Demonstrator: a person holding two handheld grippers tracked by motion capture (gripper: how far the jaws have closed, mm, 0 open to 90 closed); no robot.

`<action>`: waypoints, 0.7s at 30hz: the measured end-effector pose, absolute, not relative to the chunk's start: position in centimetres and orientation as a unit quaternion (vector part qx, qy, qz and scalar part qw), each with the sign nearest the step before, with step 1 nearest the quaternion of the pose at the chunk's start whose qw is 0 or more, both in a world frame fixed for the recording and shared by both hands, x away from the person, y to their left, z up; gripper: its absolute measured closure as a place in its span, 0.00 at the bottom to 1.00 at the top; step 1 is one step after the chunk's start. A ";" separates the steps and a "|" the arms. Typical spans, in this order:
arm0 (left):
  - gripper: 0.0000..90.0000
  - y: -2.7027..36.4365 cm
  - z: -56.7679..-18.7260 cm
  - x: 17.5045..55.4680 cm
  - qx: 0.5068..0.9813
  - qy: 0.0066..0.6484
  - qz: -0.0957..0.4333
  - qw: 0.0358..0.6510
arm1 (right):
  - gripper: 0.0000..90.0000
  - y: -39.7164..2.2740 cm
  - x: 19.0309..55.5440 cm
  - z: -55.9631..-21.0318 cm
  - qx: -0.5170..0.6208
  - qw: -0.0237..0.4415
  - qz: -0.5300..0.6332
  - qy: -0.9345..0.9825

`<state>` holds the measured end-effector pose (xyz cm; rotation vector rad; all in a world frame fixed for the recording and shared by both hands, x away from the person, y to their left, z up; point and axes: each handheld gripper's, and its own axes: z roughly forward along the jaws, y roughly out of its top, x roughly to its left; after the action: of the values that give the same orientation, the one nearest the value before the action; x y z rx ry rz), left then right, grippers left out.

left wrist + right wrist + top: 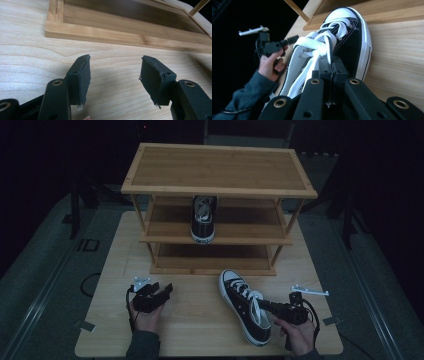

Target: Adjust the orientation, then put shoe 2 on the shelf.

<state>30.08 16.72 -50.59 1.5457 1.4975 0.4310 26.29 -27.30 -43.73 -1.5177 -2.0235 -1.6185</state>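
A black canvas sneaker (239, 296) with white laces and a white toe cap lies on the table in front of the rack, toe toward it. My right gripper (261, 303) comes in from the right and is shut on the sneaker's upper edge beside the laces; in the right gripper view the gripper (331, 63) has its jaws pressed together at the eyelet row of the sneaker (352, 42). A matching sneaker (203, 222) stands on the rack's middle shelf, toe toward me. My left gripper (166, 290) (115, 60) hovers open over bare table at the left, with nothing between its fingers.
The three-tier bamboo shoe rack (220, 167) stands at the back of the light wooden table (200, 332); its bottom frame (120, 35) lies just ahead of the left gripper. The left hand's gripper (274, 46) is visible beyond the sneaker. Dark floor surrounds the table.
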 end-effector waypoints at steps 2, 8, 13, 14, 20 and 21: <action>0.46 16.7 -50.7 30.2 0.627 0.608 0.174 0.454 | 0.99 -27.4 26.2 -43.4 -0.505 0.070 -0.544 -0.666; 0.45 16.3 -50.9 30.4 0.631 0.609 0.176 0.447 | 0.99 -27.7 26.0 -42.3 -0.508 0.071 -0.562 -0.649; 0.45 16.4 -51.0 30.4 0.629 0.613 0.175 0.446 | 0.99 -27.6 25.7 -41.1 -0.501 0.071 -0.575 -0.643; 0.45 16.4 -51.0 30.4 0.628 0.614 0.174 0.446 | 0.99 -27.5 25.6 -40.8 -0.498 0.071 -0.578 -0.642; 0.45 16.4 -51.0 30.4 0.627 0.615 0.175 0.445 | 0.99 -27.5 25.1 -39.2 -0.481 0.077 -0.600 -0.635; 0.45 16.4 -51.0 30.4 0.627 0.614 0.174 0.446 | 0.99 -27.5 25.1 -38.9 -0.477 0.077 -0.602 -0.635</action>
<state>30.44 16.38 -50.99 1.5529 1.5218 0.4322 25.06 -27.48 -38.89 -1.4294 -1.9030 -1.8048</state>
